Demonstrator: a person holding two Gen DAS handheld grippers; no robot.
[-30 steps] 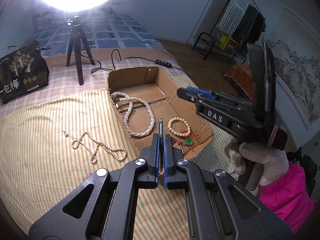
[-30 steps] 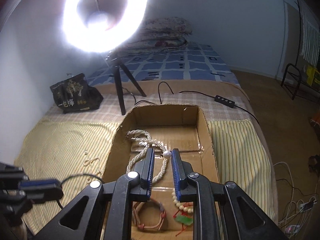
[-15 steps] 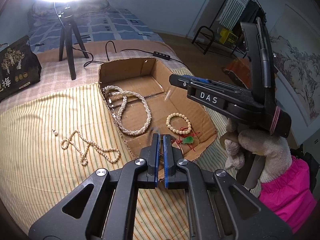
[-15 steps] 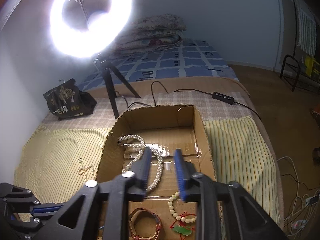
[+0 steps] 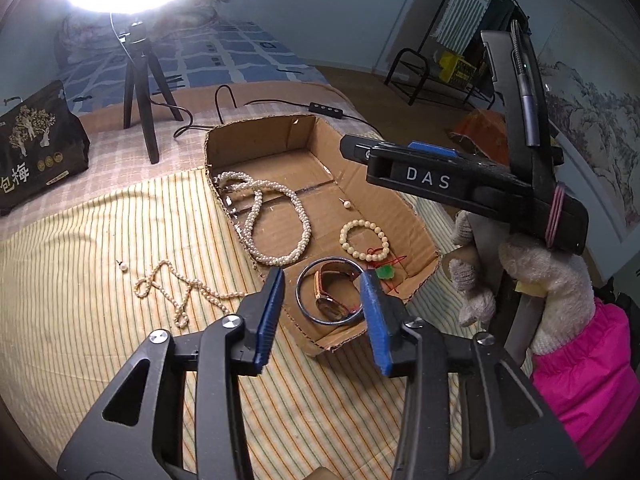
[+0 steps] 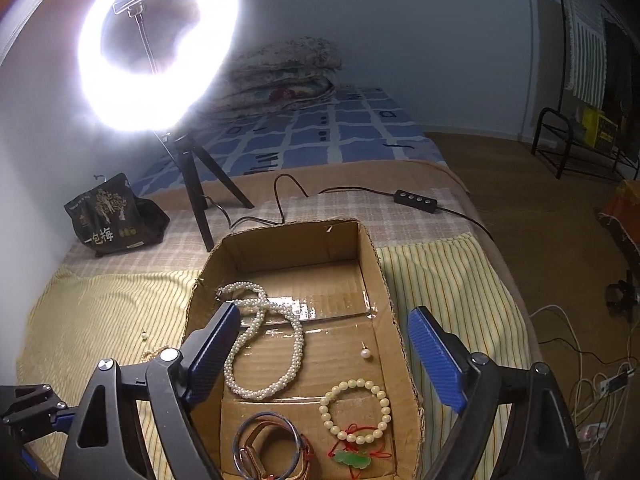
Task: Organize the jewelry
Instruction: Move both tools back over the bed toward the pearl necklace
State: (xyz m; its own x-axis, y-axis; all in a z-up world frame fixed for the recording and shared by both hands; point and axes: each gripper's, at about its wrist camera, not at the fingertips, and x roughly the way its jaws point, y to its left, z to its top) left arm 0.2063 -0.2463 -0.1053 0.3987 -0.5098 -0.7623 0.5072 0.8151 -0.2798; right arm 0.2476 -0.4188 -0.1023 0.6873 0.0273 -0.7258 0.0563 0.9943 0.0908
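Pearls still outside the cardboard box (image 5: 420, 232) — a thin pearl strand (image 5: 180, 292) and an earring (image 5: 123, 267) — lie on the striped bedspread (image 5: 80, 340), left of the left gripper (image 5: 324, 316). Its fingers are opening, empty, over the box's near corner. The right gripper (image 6: 344, 352), also opening and empty, hangs over the box, farther off.

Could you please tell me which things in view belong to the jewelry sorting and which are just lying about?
Belongs to the job:
cardboard box
pearl rope necklace
bead bracelet
pearl earring
blue bangle
thin necklace
loose earring

Lying about:
ring light
black snack bag
cable switch
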